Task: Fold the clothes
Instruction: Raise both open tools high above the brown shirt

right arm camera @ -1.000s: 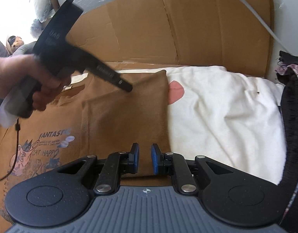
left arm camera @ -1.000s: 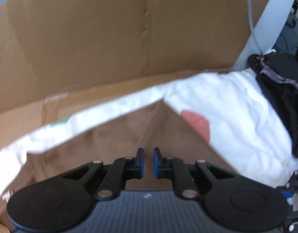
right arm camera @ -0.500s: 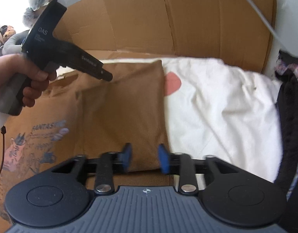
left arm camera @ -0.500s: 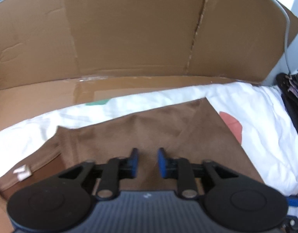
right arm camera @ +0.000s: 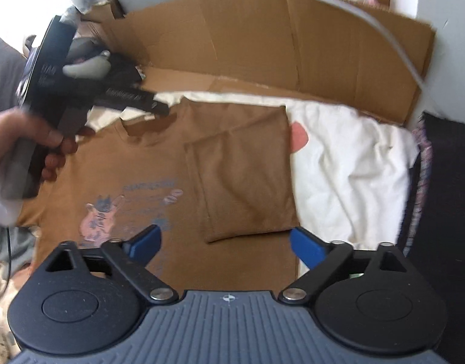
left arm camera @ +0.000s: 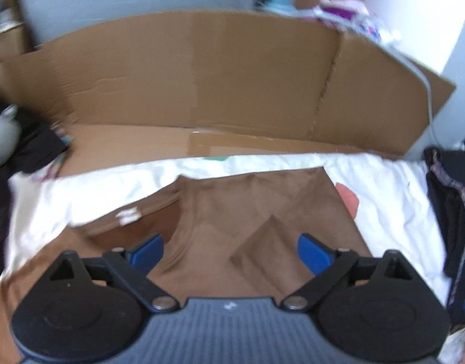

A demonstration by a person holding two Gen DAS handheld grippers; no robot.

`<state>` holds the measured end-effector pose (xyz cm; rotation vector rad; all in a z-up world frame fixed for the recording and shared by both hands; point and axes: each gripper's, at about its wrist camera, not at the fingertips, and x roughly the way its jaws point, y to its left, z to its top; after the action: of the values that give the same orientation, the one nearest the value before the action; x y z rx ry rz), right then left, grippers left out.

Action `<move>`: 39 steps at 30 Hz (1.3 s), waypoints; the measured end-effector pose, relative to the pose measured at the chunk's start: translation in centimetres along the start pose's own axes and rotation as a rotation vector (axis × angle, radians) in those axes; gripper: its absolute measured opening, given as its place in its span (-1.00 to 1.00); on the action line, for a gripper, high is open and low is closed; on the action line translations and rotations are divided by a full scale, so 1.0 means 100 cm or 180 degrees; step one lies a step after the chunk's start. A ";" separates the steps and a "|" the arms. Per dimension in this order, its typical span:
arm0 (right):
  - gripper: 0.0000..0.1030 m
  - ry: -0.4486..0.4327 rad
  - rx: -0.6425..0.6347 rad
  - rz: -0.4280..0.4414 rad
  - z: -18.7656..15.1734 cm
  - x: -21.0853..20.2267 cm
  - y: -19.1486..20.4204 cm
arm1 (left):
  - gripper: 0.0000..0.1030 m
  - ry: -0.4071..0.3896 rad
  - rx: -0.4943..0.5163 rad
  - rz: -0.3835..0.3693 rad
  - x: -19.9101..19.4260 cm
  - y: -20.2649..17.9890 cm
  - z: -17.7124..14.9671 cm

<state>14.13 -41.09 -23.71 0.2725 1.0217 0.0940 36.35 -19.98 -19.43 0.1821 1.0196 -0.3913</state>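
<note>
Both tools, left and right, just spread wide, nothing between pads. Brown T-shirt lies flat, side folded in, overlapping white cloth beside it.

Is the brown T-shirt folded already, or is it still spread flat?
Partly folded. The brown T-shirt has one side flap turned over onto its front beside the cat print; the rest lies spread.

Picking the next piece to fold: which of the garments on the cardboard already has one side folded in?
The brown T-shirt with the cat print; its side panel lies doubled over the body. The white garment beneath is rumpled, and the dark garment is bunched at the edge.
</note>
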 end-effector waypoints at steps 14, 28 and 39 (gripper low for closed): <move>0.98 -0.0426 0.0517 -0.0332 0.017 -0.159 0.052 | 0.98 -0.0081 -0.0454 0.0121 -0.189 0.067 -0.017; 0.99 -0.0570 0.0457 -0.0423 -0.007 -0.258 0.101 | 0.98 -0.0384 -0.0537 0.0358 -0.345 0.137 -0.067; 0.99 -0.0611 0.0444 -0.0443 -0.019 -0.308 0.124 | 0.99 -0.0661 -0.0749 0.0207 -0.433 0.151 -0.104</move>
<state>-2.92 -35.11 4.26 0.3298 0.8544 -0.1281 14.15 7.32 11.74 -0.0368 0.8444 -0.2234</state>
